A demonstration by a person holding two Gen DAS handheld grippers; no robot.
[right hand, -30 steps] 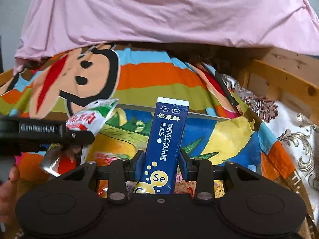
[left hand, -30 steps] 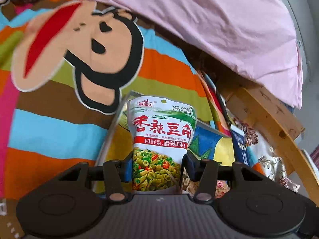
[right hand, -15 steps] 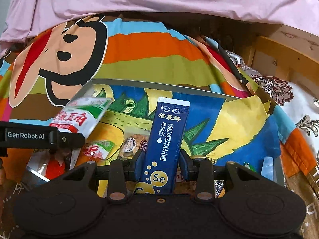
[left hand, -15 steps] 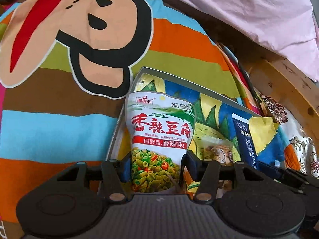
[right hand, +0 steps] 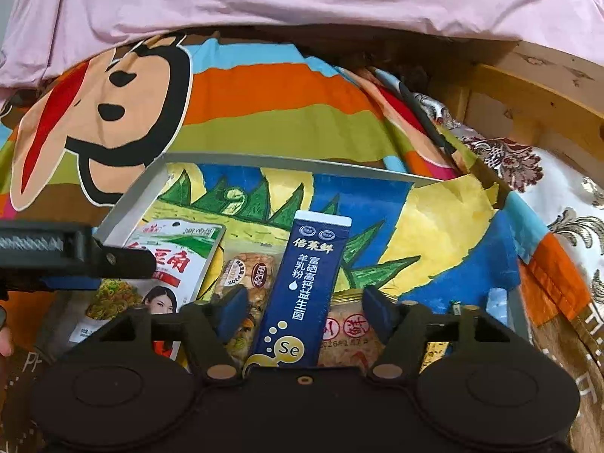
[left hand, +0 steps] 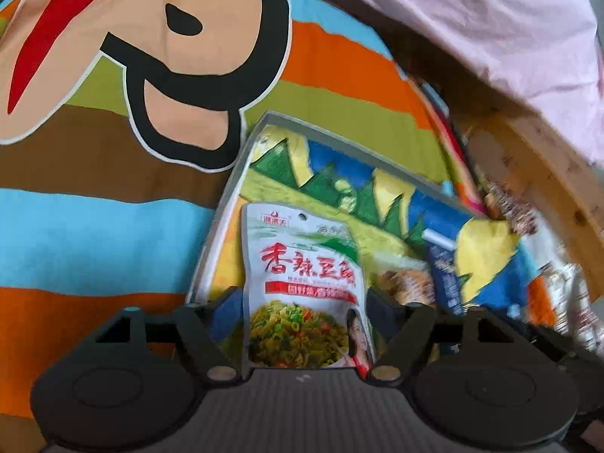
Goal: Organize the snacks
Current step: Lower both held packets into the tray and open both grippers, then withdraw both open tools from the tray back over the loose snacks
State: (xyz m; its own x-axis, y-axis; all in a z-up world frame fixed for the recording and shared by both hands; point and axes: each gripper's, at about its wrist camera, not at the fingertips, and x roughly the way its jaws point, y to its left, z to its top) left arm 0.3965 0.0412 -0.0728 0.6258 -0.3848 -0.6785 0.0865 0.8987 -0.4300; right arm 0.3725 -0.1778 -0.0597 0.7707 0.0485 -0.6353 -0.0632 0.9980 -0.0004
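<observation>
Both my grippers had just been opening: the left gripper (left hand: 304, 304) stood spread, pads clear of the bean snack pouch (left hand: 302, 287) between them, and the right gripper (right hand: 304, 307) likewise around the dark blue sachet (right hand: 305, 283). Each packet lay inside the grey-rimmed tray (right hand: 264, 160) on the striped bedspread (right hand: 264, 113), open lining beyond toward the far rim. Half a second before, the pads had pinched both packets.
</observation>
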